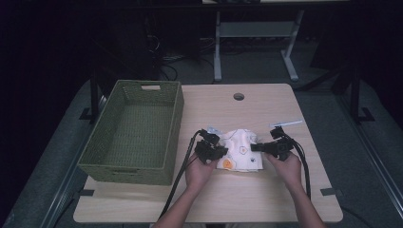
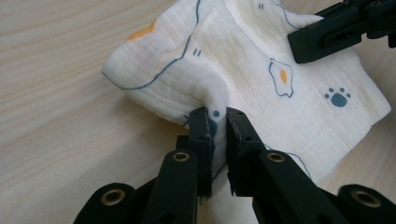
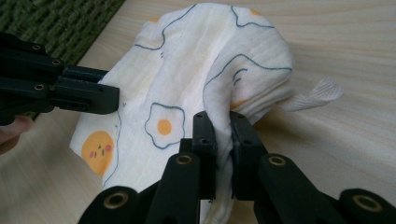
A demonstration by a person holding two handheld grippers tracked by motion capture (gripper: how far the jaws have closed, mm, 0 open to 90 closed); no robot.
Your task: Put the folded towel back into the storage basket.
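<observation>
From above, the cloth [image 1: 240, 150] sits bunched mid-counter [image 1: 266, 199] beside the green basket [image 1: 157, 173], left tongs [image 1: 217, 151] and right tongs [image 1: 256, 147] at its ends. Left gripper view: jaws clamped on a thin fold, likely to slip free if tugged. Right gripper view: jaws pinch a bunched edge; uneven pulling could drag the cloth crooked.
</observation>
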